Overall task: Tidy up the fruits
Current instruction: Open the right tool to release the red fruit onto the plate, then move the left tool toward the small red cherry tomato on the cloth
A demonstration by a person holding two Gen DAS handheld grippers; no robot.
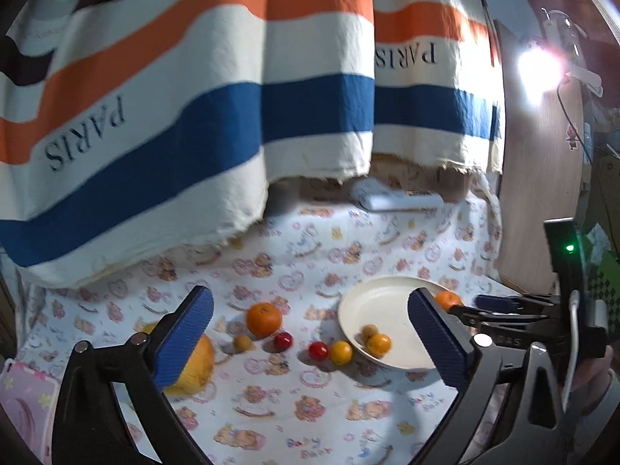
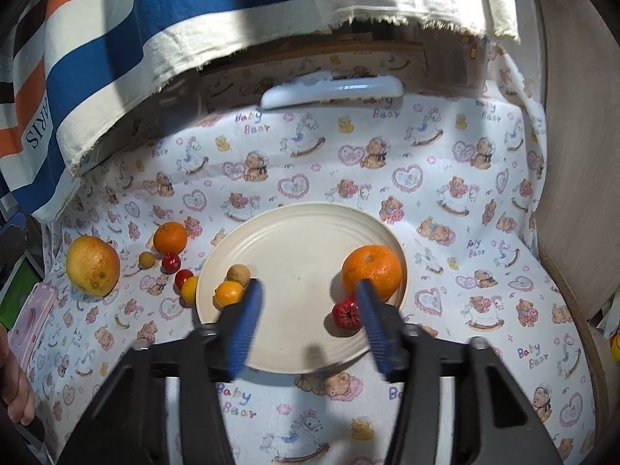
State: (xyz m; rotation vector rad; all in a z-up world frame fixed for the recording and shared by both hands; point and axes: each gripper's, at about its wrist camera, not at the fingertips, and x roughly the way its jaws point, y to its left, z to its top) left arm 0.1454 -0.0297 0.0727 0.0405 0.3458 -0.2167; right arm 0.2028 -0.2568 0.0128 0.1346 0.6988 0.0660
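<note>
I'm holding the left gripper (image 1: 310, 333) spread wide with nothing in it, hovering over the bear-print cloth (image 1: 294, 399). The right gripper (image 2: 310, 306) is sitting partly open and empty above the cream plate (image 2: 294, 232), where a big orange (image 2: 372, 271), a red fruit (image 2: 346, 312), a small orange one (image 2: 228, 293) and a brown one (image 2: 238, 274) are lying. More fruit, including a yellow pomelo (image 2: 93, 265), is sitting left of the plate.
</note>
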